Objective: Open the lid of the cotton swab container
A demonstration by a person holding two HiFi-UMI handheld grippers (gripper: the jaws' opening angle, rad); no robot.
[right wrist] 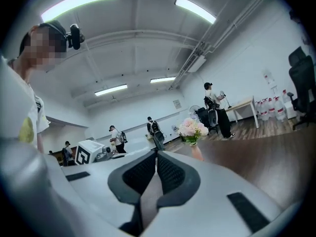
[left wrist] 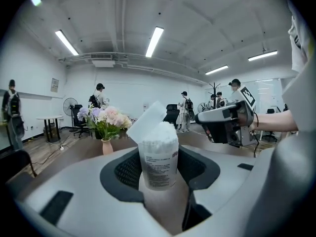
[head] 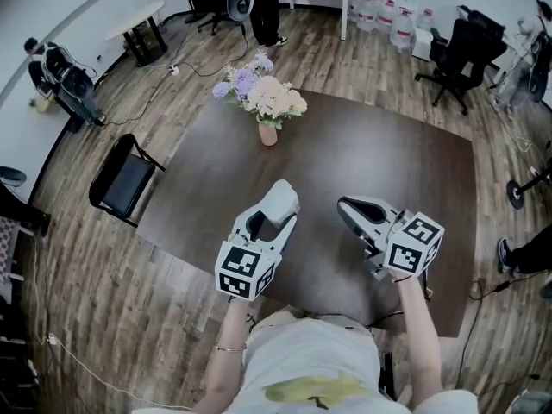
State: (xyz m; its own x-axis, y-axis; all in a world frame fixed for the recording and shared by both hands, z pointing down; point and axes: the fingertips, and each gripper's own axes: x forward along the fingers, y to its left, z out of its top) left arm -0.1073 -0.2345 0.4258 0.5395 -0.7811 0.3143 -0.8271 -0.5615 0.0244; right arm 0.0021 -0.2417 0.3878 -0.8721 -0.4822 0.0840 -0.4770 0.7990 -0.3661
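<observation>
- The cotton swab container point(left wrist: 158, 158) is a clear round tub with a printed white label on its side. It is packed to the brim with white swab tips.
- Its lid point(left wrist: 146, 122) is already open. The flat white flap stands tilted up from the rim, leaning to the left in the left gripper view.
- The container sits upright between the jaws of the left gripper point(head: 278, 203). The jaws are spread wide and their dark ribbed pads press on its two sides, pinching it.
- In the head view this gripper is over the near part of the dark brown counter point(head: 379, 149). I cannot tell whether the tub's base touches the counter.
- The right gripper point(right wrist: 156, 168) is beside the left one, apart from the container. Its jaws are pressed together with nothing between them.
- Farther back on the counter stands a small pink vase point(head: 267, 133) with a bunch of pale pink and lilac flowers point(head: 260, 93).
</observation>
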